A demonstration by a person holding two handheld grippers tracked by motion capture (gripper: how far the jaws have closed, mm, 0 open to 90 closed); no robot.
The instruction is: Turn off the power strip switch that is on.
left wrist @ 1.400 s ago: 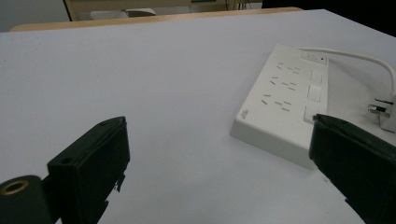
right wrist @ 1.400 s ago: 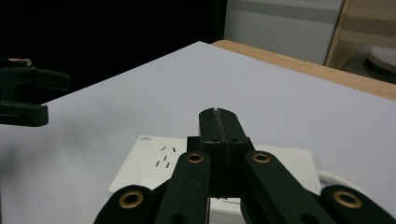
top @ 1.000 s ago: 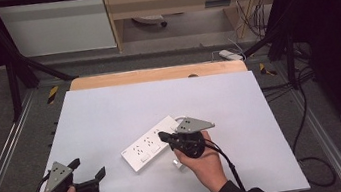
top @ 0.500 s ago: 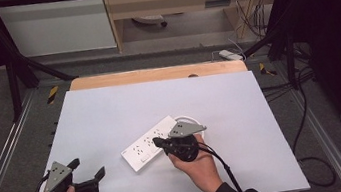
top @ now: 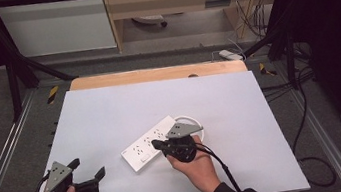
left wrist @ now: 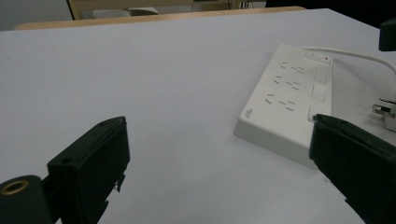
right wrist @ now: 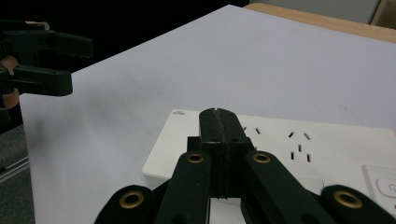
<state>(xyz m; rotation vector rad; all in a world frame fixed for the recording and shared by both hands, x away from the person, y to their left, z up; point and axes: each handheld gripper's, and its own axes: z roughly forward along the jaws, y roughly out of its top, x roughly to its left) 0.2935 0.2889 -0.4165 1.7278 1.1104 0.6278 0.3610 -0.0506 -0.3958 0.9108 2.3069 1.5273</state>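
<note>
At about seven o'clock on the white table point(top: 110, 114), near its front edge, the left gripper point(top: 89, 175) rests in the person's hand with its jaws spread wide and nothing between them. Toward the centre lies the white power strip point(top: 150, 143), angled from seven to one o'clock, its white cable point(top: 189, 119) curling off its one o'clock end. Just at four o'clock of it, the right gripper point(top: 156, 144) hangs over the strip's near edge, jaws pressed together, gripping nothing.
</note>
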